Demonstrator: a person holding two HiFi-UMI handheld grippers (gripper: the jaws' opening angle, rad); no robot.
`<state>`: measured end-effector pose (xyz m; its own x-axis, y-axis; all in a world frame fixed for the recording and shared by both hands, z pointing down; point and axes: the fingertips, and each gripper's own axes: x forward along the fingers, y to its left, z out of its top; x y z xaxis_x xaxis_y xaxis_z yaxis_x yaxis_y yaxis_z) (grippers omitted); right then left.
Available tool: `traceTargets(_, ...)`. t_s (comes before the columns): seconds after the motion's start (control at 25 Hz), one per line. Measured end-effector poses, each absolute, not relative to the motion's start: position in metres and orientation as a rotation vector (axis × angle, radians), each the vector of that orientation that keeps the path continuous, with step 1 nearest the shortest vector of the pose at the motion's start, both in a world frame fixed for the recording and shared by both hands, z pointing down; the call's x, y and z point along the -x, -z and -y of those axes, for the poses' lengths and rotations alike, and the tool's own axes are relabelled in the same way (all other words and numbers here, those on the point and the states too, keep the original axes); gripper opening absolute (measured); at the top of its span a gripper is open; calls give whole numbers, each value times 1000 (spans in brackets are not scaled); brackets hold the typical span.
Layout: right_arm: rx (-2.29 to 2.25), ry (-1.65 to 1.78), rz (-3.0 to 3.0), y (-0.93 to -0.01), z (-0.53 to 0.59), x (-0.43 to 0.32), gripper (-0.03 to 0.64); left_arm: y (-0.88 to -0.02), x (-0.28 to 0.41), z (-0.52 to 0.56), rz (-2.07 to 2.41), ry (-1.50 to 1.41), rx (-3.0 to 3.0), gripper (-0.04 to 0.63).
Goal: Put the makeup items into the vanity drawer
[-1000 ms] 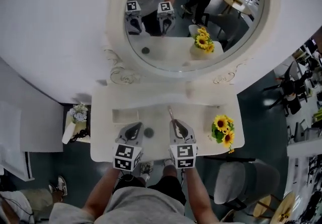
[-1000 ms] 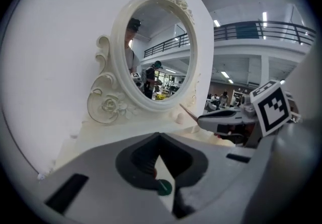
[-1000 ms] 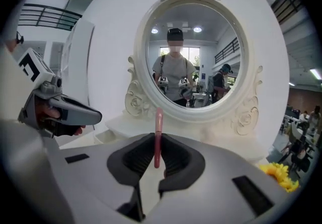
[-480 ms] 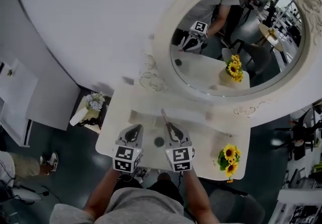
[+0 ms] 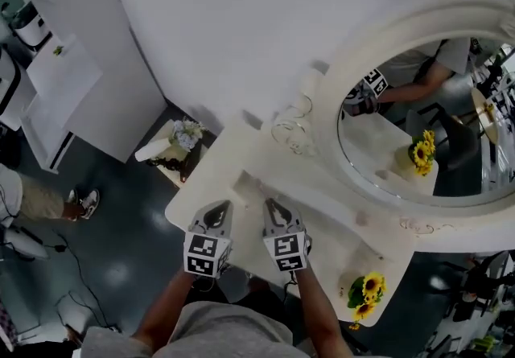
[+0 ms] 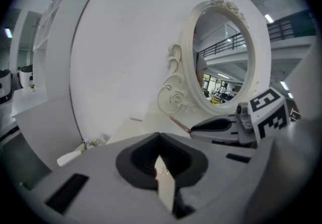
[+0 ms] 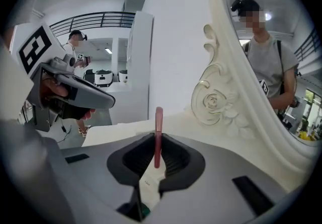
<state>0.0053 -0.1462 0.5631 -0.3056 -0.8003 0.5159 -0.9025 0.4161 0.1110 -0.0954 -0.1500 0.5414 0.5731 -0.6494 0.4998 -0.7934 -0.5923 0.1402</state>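
**Pink stick in transit; swing toward the counter's left end**

Right hand-held gripper [image 7: 157, 151]: pinching a slim pink stick [image 7: 158, 135]. It may be a makeup pencil or a brush handle; I cannot tell which. The stick stands upright between the pads, its tip well clear of them.

Left hand-held gripper [image 6: 158, 138]: pads pressed together at the tips, nothing seen between them.

Change over the last second: the whole scene has swung.
- The vanity sat square-on ahead. Now its counter [image 5: 326, 224] runs diagonally, with the oval mirror [image 5: 418, 131] at 2 o'clock and the sunflowers [image 5: 366, 290] at 4 o'clock.
- Both grippers have travelled together toward the counter's left end. They now hang side by side, near each other, over its near edge.
- A shallow rectangular recess [image 5: 245, 183] lies at 12 o'clock, just beyond the jaws.
- The small dark round item that lay on the counter between the grippers a second ago is out of sight, likely under them.

Reading: carry phase. The stick is in the air in the grip, not yet stowed. No open drawer shows plainly, and I cannot tell whether the recess is the drawer. If it is, the stick is nearly over it, and the next move looks like a short lower and release. The empty left gripper would be free to pull a drawer front.
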Motion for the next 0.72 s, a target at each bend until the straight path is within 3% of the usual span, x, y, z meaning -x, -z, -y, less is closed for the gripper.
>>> traceTargets(0.72, -1138, -290, 2186, -631, 169, 15, 54, -586, 120, 133, 1385, -541, -2235, 0)
